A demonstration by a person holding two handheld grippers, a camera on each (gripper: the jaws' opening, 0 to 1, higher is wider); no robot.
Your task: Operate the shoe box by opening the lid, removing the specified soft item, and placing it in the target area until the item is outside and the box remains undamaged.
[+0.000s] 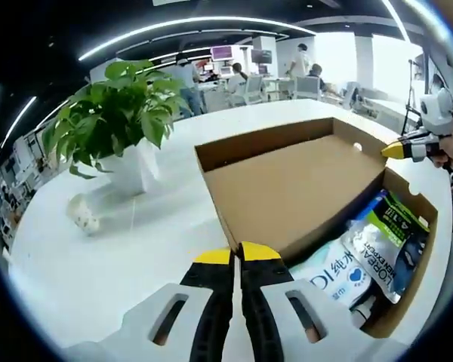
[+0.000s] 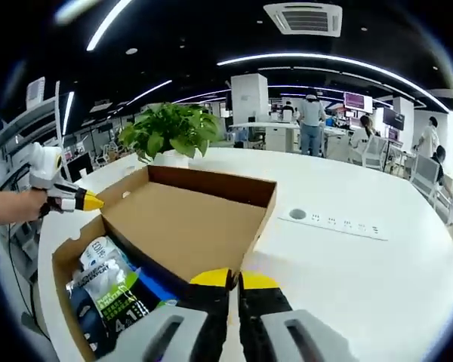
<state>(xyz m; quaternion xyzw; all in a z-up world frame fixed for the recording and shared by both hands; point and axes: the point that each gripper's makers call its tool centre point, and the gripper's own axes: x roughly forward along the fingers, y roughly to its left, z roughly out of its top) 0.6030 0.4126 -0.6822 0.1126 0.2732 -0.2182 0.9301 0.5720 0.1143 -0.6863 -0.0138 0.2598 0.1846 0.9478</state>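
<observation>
Shoe box (image 1: 408, 219) open on the white counter (image 1: 136, 249), lid (image 1: 294, 188) folded back flat, soft packets (image 1: 377, 253) lying inside the tray. Left tongs (image 1: 237, 255) pressed narrow, tips at the lid's near edge; cannot tell whether pinching it. Right tongs (image 2: 234, 280) likewise narrow at the lid (image 2: 189, 226) edge. Potted plant (image 1: 117, 121) just beyond the box.

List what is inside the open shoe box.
Inside the shoe box lie soft packets: a white-and-blue wipes pack and a green-and-black pouch. The raised lid covers the rest, so anything beneath it cannot be seen.
</observation>
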